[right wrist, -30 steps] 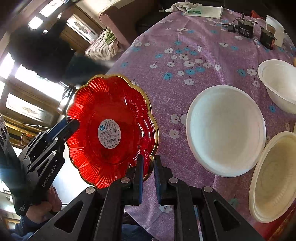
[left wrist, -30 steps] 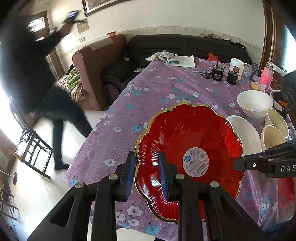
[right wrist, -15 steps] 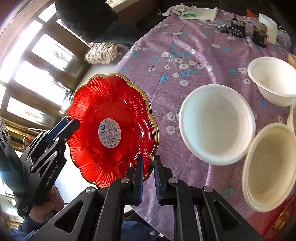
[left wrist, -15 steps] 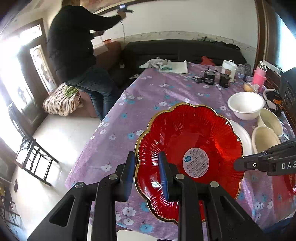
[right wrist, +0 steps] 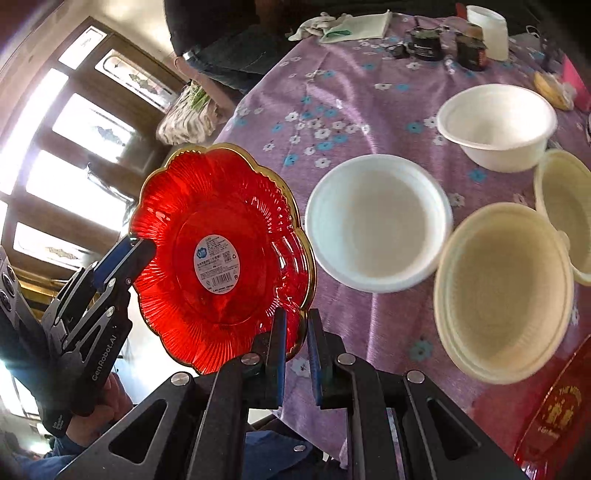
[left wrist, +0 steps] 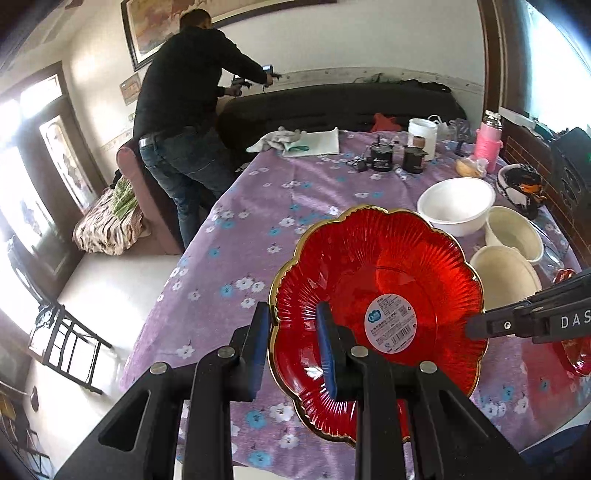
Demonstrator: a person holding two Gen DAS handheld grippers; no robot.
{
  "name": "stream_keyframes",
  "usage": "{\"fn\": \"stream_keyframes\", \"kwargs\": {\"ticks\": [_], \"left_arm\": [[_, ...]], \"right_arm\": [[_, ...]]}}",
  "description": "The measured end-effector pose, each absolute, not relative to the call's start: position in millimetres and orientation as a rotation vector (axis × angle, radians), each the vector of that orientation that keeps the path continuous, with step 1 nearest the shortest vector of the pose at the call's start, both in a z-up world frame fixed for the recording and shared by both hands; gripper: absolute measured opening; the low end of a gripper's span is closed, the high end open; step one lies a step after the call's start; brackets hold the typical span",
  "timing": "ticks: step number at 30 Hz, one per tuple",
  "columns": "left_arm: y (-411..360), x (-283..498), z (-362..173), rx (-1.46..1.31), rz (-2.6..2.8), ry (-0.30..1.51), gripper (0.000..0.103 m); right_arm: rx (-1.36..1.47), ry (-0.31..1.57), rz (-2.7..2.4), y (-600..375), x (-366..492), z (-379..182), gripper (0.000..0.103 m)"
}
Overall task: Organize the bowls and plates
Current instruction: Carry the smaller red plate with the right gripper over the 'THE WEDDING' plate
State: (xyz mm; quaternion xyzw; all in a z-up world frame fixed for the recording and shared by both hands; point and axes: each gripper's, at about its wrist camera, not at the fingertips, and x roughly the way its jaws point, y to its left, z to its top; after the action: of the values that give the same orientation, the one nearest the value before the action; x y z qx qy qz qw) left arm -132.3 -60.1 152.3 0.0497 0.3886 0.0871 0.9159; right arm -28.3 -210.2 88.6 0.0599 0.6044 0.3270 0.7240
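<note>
Left wrist view: my left gripper and right gripper each have their fingers clamped on the gilt rim of the red plate, which I hold tilted above the worktop near its front edge. Open cloth lies toward the far side; white bowls crowd the right. Barcode sticker: unreadable. "GenRobot.AI" marks the left gripper.

A dark sofa lines the white wall beneath a framed picture. Bright daylight floods through wooden-framed windows. A mauve armchair and black folding chair stand on pale floor.
</note>
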Motion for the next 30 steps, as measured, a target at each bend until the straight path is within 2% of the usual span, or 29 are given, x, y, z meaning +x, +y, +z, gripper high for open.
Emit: {"fn": "stream_keyframes", "kwargs": {"ticks": [16,30], "left_arm": [[-83.8,-130.1,153.1,0.119,0.132,0.798,0.023],[-138.4,-111.5,158.5,0.183,-0.017,0.782,0.025]], "right_arm": [[0.170,1.334,0.674,-239.6,-34.7,89.8,0.012],[0.279,1.304,0.560,-302.0,-45.1,94.0,0.012]]}}
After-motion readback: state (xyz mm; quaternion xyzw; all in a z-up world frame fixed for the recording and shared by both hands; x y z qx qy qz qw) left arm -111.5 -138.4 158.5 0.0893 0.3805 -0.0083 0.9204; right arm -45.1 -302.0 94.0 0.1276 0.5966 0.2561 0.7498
